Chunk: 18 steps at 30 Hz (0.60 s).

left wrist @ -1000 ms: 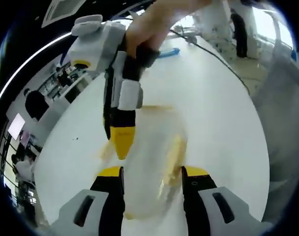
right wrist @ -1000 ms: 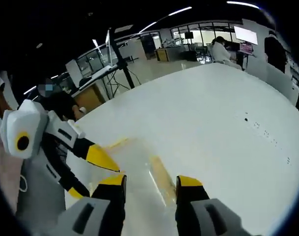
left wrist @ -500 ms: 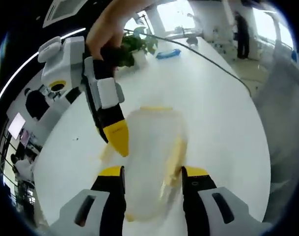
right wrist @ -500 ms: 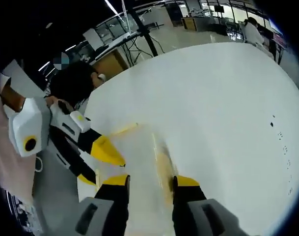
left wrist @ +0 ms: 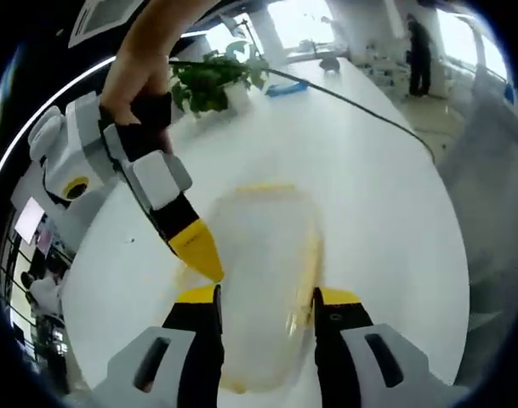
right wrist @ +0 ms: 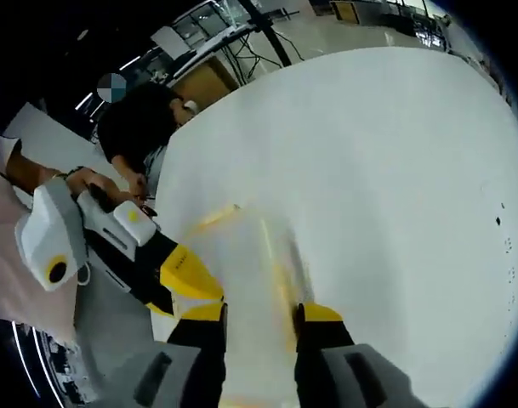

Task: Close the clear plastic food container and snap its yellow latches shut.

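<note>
The clear plastic container (left wrist: 259, 255) lies on the white table (left wrist: 386, 212), with yellow latches along its far end and right side. My left gripper (left wrist: 267, 297) is open, its yellow-tipped jaws standing either side of the container's near end. Held by a hand, my right gripper (left wrist: 199, 251) comes in from the upper left, its yellow tip at the container's left edge. In the right gripper view the blurred container (right wrist: 250, 255) stretches ahead of my right gripper (right wrist: 259, 313), whose jaws stand apart over a yellow latch (right wrist: 284, 285). The left gripper (right wrist: 178, 285) sits at the container's left.
A potted plant (left wrist: 212, 81), a blue object (left wrist: 284, 87) and a black cable (left wrist: 369, 106) lie at the table's far end. A dark-haired person (right wrist: 139, 123) sits beyond the table edge. Wide bare tabletop (right wrist: 395, 170) spreads to the right.
In the left gripper view the right gripper has swung down and left, its tip going from over the lid to the container's left edge. The left gripper has stayed put.
</note>
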### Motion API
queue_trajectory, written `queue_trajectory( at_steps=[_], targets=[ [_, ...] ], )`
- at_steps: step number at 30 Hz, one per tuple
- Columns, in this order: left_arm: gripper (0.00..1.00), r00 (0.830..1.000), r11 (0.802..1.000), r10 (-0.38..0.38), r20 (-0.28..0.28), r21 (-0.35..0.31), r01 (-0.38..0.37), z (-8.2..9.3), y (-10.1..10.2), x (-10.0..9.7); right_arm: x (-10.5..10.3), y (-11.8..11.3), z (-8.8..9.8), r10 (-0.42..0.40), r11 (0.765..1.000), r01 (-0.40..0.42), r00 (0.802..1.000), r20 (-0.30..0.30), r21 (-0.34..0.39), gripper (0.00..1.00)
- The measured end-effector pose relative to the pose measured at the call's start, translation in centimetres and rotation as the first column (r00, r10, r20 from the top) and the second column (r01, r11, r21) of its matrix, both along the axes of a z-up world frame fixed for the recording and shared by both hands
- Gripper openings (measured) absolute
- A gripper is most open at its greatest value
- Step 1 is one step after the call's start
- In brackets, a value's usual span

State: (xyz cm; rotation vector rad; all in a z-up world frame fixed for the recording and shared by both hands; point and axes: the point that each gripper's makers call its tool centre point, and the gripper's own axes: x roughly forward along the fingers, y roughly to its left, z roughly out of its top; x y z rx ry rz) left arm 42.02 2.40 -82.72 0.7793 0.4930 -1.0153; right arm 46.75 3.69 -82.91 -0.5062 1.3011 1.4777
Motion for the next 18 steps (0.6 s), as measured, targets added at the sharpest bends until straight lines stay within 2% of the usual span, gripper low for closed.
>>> queue_trajectory(
  at_steps=[2,10,18],
  targets=[
    [0.38,1.000,1.000,0.005,0.021,0.020,-0.006,-0.04,0.08,0.03,-0.01,-0.05,0.06,-0.015,1.000,0.014,1.000,0.012,0.023,0.28],
    [0.39,1.000,1.000,-0.002,0.011,0.008,0.002,0.21,0.04,0.02,0.11,-0.22,0.12,-0.013,1.000,0.012,0.999,0.029,0.020,0.29],
    [0.39,1.000,1.000,-0.022,0.006,0.018,0.022,0.43,0.23,0.04,0.29,-0.46,0.45,-0.063,0.995,0.055,0.993,0.101,0.084,0.30]
  ],
)
